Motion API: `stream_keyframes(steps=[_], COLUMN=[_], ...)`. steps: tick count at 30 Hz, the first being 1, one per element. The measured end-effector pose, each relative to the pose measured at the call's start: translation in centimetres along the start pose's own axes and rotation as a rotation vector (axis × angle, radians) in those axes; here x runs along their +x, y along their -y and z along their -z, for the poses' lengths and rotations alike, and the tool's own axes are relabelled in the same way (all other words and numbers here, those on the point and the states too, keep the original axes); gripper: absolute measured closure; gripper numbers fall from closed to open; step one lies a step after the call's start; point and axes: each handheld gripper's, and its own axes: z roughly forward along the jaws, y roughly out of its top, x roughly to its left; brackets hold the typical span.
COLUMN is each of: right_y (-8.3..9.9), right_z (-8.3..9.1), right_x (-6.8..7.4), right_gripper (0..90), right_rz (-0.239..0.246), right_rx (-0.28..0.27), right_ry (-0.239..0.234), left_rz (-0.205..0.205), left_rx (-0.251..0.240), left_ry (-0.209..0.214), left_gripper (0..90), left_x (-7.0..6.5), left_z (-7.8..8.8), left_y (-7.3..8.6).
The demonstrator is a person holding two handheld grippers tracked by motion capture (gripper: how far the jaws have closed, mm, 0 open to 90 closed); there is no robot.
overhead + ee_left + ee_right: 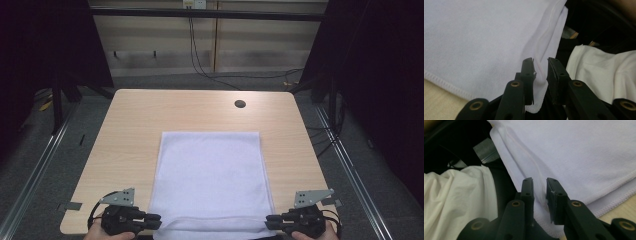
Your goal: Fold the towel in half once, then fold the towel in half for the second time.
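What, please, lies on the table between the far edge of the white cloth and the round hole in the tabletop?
Nothing: in the high view, only bare wood separates the white cloth from the round hole in the table.

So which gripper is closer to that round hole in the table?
Right. The right gripper sits at the towel's near right corner, on the hole's side; the left gripper is at the near left corner, farther off.
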Motion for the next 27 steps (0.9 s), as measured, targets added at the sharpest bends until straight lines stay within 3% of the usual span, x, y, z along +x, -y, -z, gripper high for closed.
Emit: stream_keyframes(steps=[3,6,12,13,16,19,21,24,27], right_y=[-0.3,-1.1,-4.4,-4.8,-6.5,-7.8,-8.5,-9.1,-9.1], right_z=[0.5,0.5,-2.7,-3.2,-4.9,-6.5,-7.3,-8.3,-9.2], right_x=[-0.6,-1.7,-6.7,-7.3,-9.3,-10.7,-11.3,-11.8,-11.7], right_gripper=[71.3,69.8,67.7,66.5,63.5,65.1,68.2,67.3,67.6], right_rz=[-0.026,-0.04,-0.037,-0.042,-0.056,-0.033,-0.018,-0.014,0.015], right_rx=[-0.047,-0.084,-0.042,-0.036,-0.022,-0.002,0.003,0.002,0.046], right_ry=[0.029,0.068,0.121,0.126,0.151,0.194,0.219,0.236,0.272], left_rz=[0.022,0.046,0.08,0.083,0.119,0.118,0.063,0.059,0.055], left_rx=[-0.032,-0.03,-0.022,-0.01,-0.031,0.024,0.065,0.079,0.087], left_ry=[-0.028,-0.073,-0.167,-0.2,-0.245,-0.325,-0.35,-0.378,-0.391], left_gripper=[69.6,69.4,68.9,68.7,69.7,71.5,78.2,81.9,85.5], left_x=[0.8,3.1,7.1,8.0,9.9,11.5,11.6,11.3,11.2], left_z=[0.0,-0.9,-2.4,-2.7,-3.1,-4.0,-4.6,-4.6,-4.7], left_y=[-0.5,-1.9,-4.6,-5.2,-5.9,-6.3,-6.1,-6.1,-6.1])
